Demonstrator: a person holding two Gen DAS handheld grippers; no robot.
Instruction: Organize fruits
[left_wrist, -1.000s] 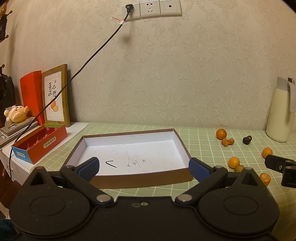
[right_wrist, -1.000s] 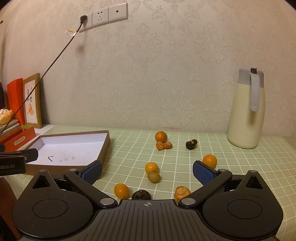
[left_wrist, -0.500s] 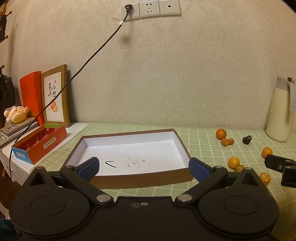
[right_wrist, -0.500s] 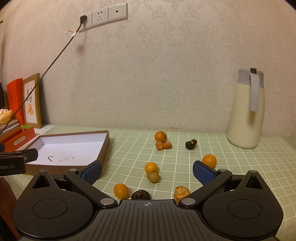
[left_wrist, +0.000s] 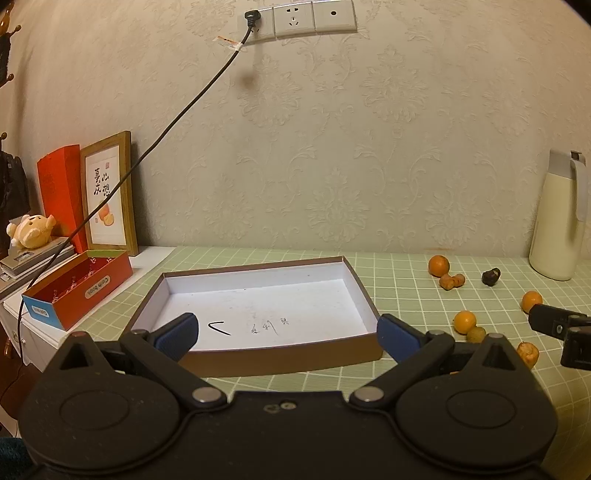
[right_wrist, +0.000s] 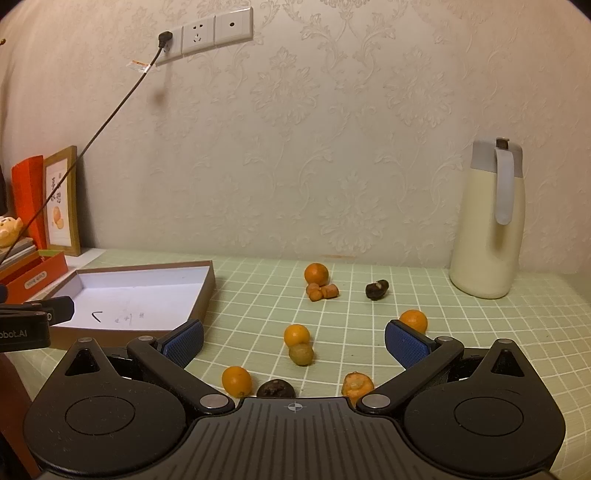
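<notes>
A shallow brown box with a white inside lies empty on the green checked tablecloth. My left gripper is open and empty, hovering at the box's near edge. My right gripper is open and empty above scattered fruit. An orange touches a greenish fruit between its fingers. Another orange, a dark fruit and a peeled orange piece lie close below. Farther off lie an orange, small orange pieces, a dark fruit and an orange.
A cream thermos jug stands at the back right. A red open box, a framed picture, a red card and a plush toy stand at the left. A black cable hangs from the wall socket.
</notes>
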